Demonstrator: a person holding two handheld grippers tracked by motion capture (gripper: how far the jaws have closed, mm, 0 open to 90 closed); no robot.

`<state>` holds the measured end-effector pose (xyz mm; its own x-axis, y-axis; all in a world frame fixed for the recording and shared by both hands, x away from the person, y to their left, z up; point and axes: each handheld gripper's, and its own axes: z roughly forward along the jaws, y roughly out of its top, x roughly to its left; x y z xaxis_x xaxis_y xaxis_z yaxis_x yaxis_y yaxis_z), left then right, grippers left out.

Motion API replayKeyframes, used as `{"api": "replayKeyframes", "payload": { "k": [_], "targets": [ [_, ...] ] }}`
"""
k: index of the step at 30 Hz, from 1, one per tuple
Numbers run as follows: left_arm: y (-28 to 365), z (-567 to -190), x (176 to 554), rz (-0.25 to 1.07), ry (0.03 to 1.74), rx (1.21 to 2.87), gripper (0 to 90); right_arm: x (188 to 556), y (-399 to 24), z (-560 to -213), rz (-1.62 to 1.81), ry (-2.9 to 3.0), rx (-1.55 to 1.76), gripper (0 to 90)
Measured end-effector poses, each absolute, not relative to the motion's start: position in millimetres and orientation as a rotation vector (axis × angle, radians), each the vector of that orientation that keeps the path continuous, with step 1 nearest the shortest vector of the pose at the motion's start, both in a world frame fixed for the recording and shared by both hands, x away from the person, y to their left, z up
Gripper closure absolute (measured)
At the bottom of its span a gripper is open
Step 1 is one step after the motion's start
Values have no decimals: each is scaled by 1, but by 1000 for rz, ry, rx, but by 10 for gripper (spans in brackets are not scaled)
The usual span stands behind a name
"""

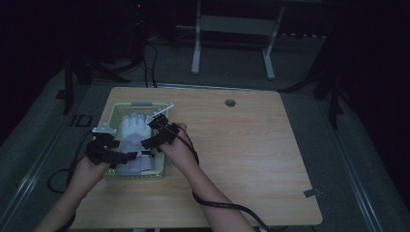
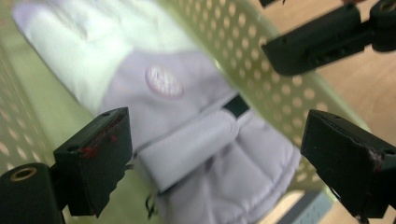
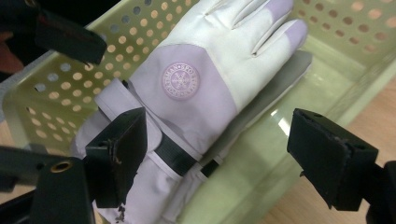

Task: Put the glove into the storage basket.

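A white and lilac glove (image 1: 131,133) lies flat in a pale green perforated basket (image 1: 140,104) at the left of the wooden table. My left gripper (image 1: 113,154) hovers over the basket's near end, jaws open; in the left gripper view the glove's cuff (image 2: 187,121) lies below the open gripper (image 2: 219,158) with nothing pinched. My right gripper (image 1: 157,133) hangs over the basket's right side, also open. In the right gripper view the glove (image 3: 196,88), with its round logo, lies below the open gripper (image 3: 224,154), untouched. The basket wall (image 3: 327,60) rises behind.
The wooden table (image 1: 241,145) stretches bare to the right of the basket, with a cable hole (image 1: 230,102) near its far edge. Black cables trail from both grippers off the near edge. A white desk frame (image 1: 232,29) stands on the floor beyond.
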<state>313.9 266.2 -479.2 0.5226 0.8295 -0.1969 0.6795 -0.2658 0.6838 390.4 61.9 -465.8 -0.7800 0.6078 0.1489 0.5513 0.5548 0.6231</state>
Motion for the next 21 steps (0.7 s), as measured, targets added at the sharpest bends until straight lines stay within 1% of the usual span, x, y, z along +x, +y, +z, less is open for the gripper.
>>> {"api": "replayKeyframes", "payload": {
  "k": [3, 9, 12, 13, 14, 15, 21],
  "targets": [
    [261, -479, 311, 281, 1201, 1996, 94, 390, 52, -463, 1057, 2677, 990, 179],
    [252, -478, 308, 272, 1171, 1933, 92, 389, 35, -460, 1053, 2657, 976, 164],
    [245, -476, 306, 276, 1160, 1942, 87, 389, 29, -459, 1057, 2646, 974, 156],
    [242, -476, 305, 296, 1162, 1948, 60, 390, 23, -457, 1074, 2643, 984, 154],
    [239, -475, 304, 305, 1159, 1957, 60, 390, 23, -457, 1074, 2643, 984, 154],
    [237, -474, 304, 302, 1158, 1960, 13, 389, 18, -456, 1089, 2635, 988, 153],
    [226, -469, 303, 312, 1134, 1945, 13, 388, 1, -454, 1101, 2615, 987, 149]
  ]
}}
